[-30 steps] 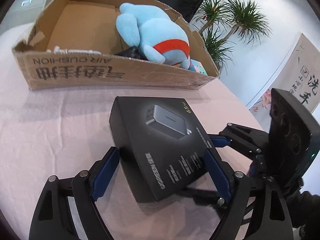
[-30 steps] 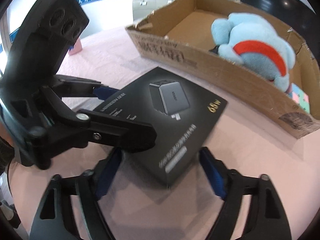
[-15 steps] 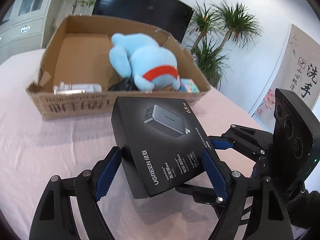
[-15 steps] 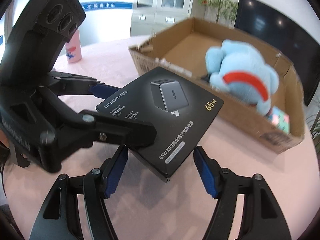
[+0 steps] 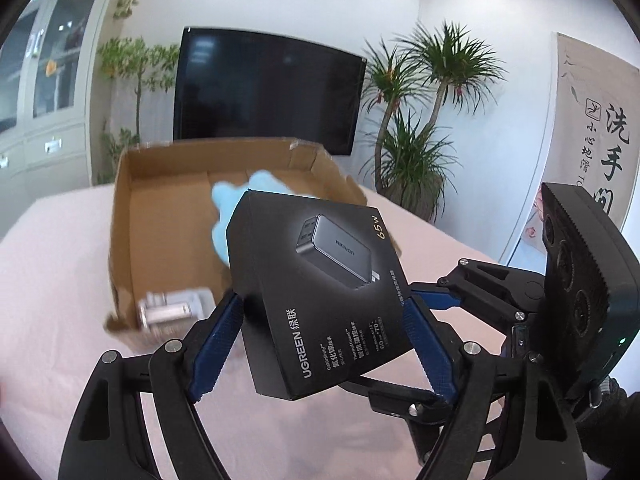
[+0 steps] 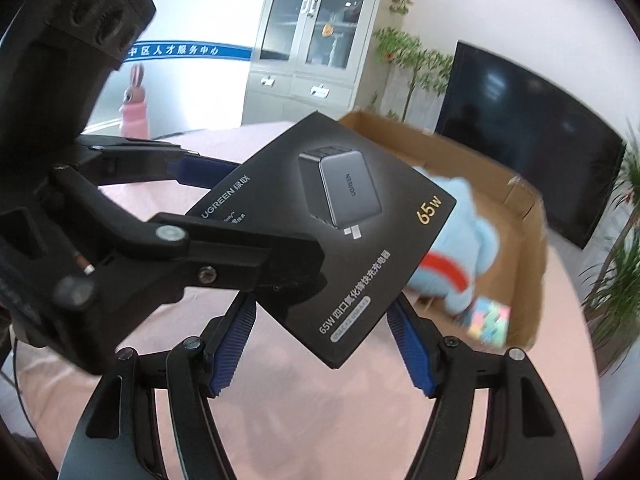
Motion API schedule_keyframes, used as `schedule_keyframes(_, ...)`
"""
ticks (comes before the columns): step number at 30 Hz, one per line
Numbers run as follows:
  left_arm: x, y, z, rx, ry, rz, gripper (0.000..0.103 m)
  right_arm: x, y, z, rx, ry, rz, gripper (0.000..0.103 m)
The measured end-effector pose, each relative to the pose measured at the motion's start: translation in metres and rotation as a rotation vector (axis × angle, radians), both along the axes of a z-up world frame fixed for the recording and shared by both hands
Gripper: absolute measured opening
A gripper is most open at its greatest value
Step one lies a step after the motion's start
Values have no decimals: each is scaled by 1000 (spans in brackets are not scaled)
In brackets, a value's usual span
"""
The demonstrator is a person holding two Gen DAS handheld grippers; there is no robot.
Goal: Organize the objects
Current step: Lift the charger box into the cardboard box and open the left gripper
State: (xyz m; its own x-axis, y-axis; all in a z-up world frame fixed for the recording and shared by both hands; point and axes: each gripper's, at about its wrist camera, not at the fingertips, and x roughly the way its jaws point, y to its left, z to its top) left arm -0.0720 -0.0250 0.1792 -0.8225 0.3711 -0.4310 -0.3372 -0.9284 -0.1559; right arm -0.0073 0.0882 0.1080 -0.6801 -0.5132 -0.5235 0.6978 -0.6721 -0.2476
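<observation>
1. Left gripper (image 5: 320, 344): its blue pads bracket the near end of the black charger box (image 5: 320, 292) and press its two side edges, so it is clamped on the box, which is held clear of the pink table (image 5: 52, 280) and tilted.
2. Right gripper (image 6: 322, 340): its blue pads flank the near corner of the charger box (image 6: 332, 232). Contact on the left pad is hidden behind the other gripper's arm, so whether it actually grips cannot be told.
3. Writing legible on the box: "UGREEN" with Chinese characters, "65W" in gold, and a picture of a grey plug-in charger also marked "UGREEN". The smaller print is not readable.
4. Beyond the box stands the open cardboard carton (image 5: 120, 216) on the table. It holds a blue plush toy (image 6: 460, 248) with a red band, a pastel puzzle cube (image 6: 490, 320) at its right near corner, and a blurred white item (image 5: 176, 308) at its left near corner.
5. Judgement: the step in hand is carrying the box to the carton. The next move calls for travel forward over the near wall, then lowering into the bare floor left of the plush toy before opening.
6. Far wall: a scroll (image 5: 600, 128) bears large Chinese characters and a blue banner (image 6: 180, 50) carries white ones.
</observation>
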Motion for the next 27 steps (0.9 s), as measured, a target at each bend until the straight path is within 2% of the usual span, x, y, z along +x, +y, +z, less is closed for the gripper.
schedule_keyframes(7, -7, -3, 59, -34, 109, 14, 81, -17, -9, 48, -57, 56, -16, 67)
schedule_keyframes(13, -28, -15, 84, -57, 141, 30, 81, -30, -20, 74, -98, 100, -24, 67)
schedule_keyframes(16, -40, -24, 90, -47, 143, 66, 81, -37, -31, 81, -93, 118, -31, 67)
schedule_keyframes(21, -66, -47, 86, 11, 120, 84, 81, -44, -49, 84, -80, 137, -36, 67)
schedule_keyframes(27, -92, -76, 60, 87, 99, 119, 81, -68, -83, 69, -25, 111, -63, 67)
